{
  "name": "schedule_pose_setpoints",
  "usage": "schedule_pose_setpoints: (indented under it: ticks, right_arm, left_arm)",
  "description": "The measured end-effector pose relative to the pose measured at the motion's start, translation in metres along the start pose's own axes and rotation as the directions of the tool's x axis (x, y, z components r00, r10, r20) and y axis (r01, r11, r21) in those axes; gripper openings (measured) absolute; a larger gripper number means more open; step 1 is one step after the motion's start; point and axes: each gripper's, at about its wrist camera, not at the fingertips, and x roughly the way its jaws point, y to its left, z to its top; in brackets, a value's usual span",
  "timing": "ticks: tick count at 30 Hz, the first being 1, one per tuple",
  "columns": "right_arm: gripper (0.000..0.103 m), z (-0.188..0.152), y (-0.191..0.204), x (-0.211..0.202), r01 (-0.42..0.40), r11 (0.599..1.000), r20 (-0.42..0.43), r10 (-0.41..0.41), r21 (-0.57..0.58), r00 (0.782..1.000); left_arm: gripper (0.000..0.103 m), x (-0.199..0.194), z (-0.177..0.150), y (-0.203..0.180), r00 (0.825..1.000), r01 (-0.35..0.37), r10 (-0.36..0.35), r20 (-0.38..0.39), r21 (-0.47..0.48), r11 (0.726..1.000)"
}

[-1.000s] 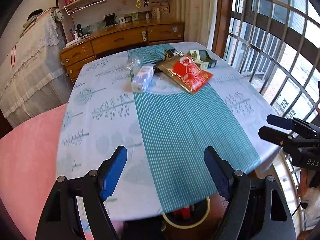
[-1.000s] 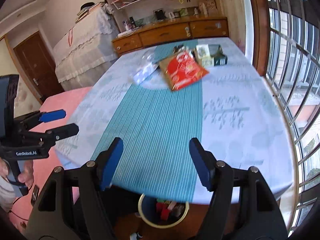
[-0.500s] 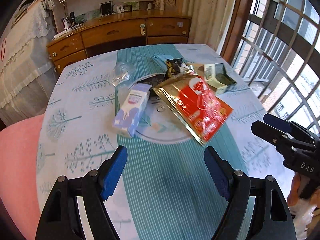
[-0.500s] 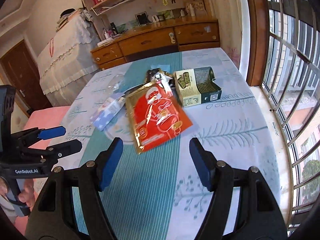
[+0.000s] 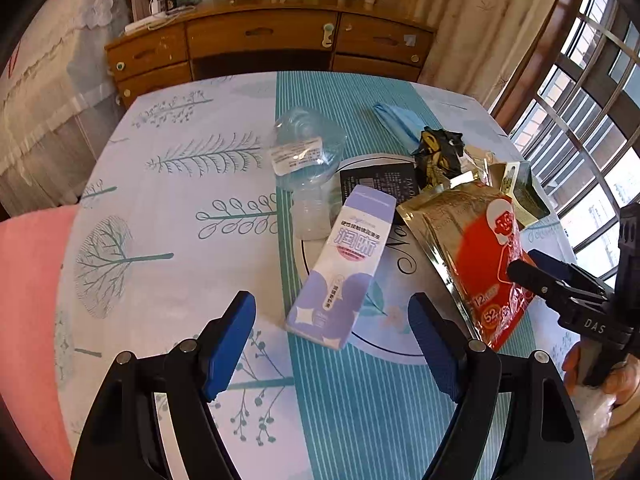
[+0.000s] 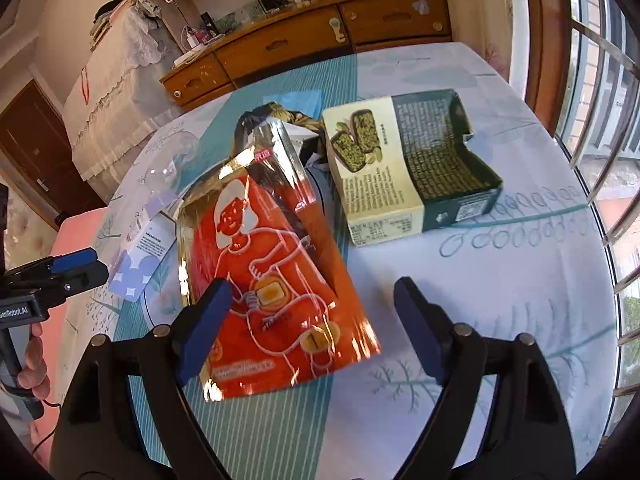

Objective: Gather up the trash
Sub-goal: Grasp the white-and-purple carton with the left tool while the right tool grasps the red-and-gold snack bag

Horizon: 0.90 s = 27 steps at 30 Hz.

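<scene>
Trash lies mid-frame on a tablecloth-covered table [image 5: 168, 216]: a red-and-gold foil pouch [image 6: 272, 280], an open green carton [image 6: 416, 168], a lavender box [image 5: 344, 264], a clear plastic bottle [image 5: 308, 160]. Left gripper [image 5: 332, 344] and right gripper [image 6: 312, 328] hover at lower frame, jaws spread, holding nothing.
</scene>
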Motion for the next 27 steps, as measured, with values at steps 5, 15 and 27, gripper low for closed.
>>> schedule_pose_setpoints:
  ticks: [5,15,27]
  right_arm:
    - [0.086,0.006,0.01,0.011,-0.029,0.999,-0.001,0.029,-0.039,1.0]
    - [0.083,0.003,0.053,0.031,0.027,0.978,-0.022,-0.032,-0.209,0.999]
    - [0.029,-0.015,0.079,0.015,0.014,0.968,0.012,-0.011,-0.251,1.0]
  left_arm:
    - [0.081,0.021,0.003,0.005,1.0,0.01,-0.01,-0.021,0.002,1.0]
    - [0.069,0.051,0.006,-0.005,0.998,0.019,-0.019,-0.065,0.012,1.0]
    - [0.039,0.044,-0.005,-0.013,0.997,-0.045,0.048,-0.054,0.047,0.998]
